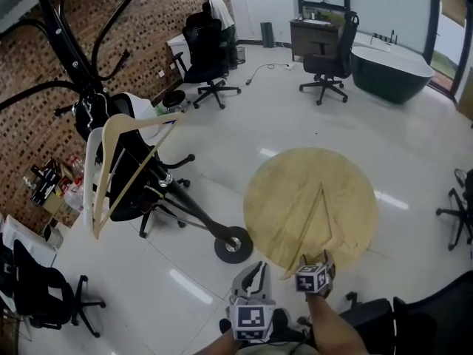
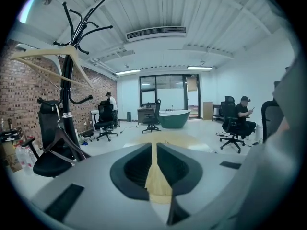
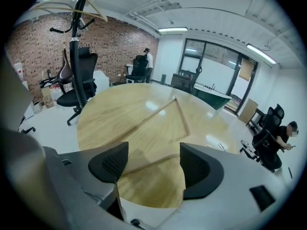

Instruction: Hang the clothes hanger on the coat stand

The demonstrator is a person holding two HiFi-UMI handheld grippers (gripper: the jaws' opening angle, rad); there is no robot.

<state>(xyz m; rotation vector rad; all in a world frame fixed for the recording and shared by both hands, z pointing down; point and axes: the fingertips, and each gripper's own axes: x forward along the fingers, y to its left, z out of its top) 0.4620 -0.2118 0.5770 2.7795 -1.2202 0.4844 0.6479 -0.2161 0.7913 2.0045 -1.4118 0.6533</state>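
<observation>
**Head view.** A hung hanger (image 1: 137, 174) is already seen on the coat stand (image 1: 70, 54) at the far left. A 2nd one, the hanger on the table (image 1: 305, 228), is laid flat on the right half of the round table (image 1: 281, 191), its wide end toward the near rim. The step in hand is judged to be the reach for this 2nd hanger, which is not yet gripped. The right claw (image 1: 316, 257) is held over the near rim, just beside the hanger's near end. The left claw (image 1: 253, 276) is held to its left, off the table.

**Left gripper view.** The left claw (image 2: 154, 150) is seen with its 2 jaws pressed together at the tips, and nothing is pinched. Only a thin strip of the table (image 2: 168, 139) is shown through the slit. The coat stand (image 2: 67, 95) and the hung hanger (image 2: 48, 51) are seen at the far left, well apart from this claw.

**Right gripper view.** The right claw (image 3: 153, 159) is seen spread wide and empty. The near bar of the hanger on the table (image 3: 181, 119) is shown in the gap between the 2 jaws, but no pad is pressed on it. The table (image 3: 120, 114) fills the middle ground, and the coat stand (image 3: 76, 56) with the hung hanger (image 3: 72, 4) is seen far left.

The next move is judged to call for the right claw to be lowered astride 1 bar and closed on it. The hanger would then be lifted and carried left to a free hook.
</observation>
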